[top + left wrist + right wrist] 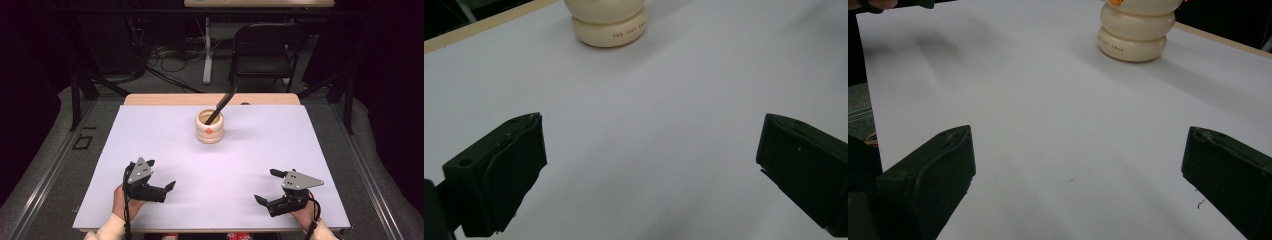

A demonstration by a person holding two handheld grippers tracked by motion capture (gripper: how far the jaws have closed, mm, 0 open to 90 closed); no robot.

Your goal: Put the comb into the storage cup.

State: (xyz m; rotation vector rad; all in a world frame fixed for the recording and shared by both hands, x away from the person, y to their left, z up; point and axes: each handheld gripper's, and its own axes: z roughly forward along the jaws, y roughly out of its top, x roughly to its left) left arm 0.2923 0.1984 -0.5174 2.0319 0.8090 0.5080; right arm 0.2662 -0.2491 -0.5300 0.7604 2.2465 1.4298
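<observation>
1. Still early, by the look of it: nothing gripped, nothing lifted off the white sheet (165,145).
2. Left gripper (161,176) at the near left of the table, jaws spread wide, nothing between them; same wide gap seen in the left gripper view (651,170).
3. Right gripper (269,185) at the near right, jaws likewise apart and empty; confirmed in the right gripper view (1078,170).
4. Cream pot (210,126) upright toward the far middle of the sheet, well apart from both grippers; orange mark on its front.
5. Dark stick (221,106) standing in the pot, leaning up and to the right; possibly a brush or spoon, too small and dark to tell.
6. Judged remaining: the whole job, meaning approach to the pot, a grasp on pot or stick, then whatever handling follows.
7. Judged done: nothing beyond both tools opened and poised at the near edge.
</observation>
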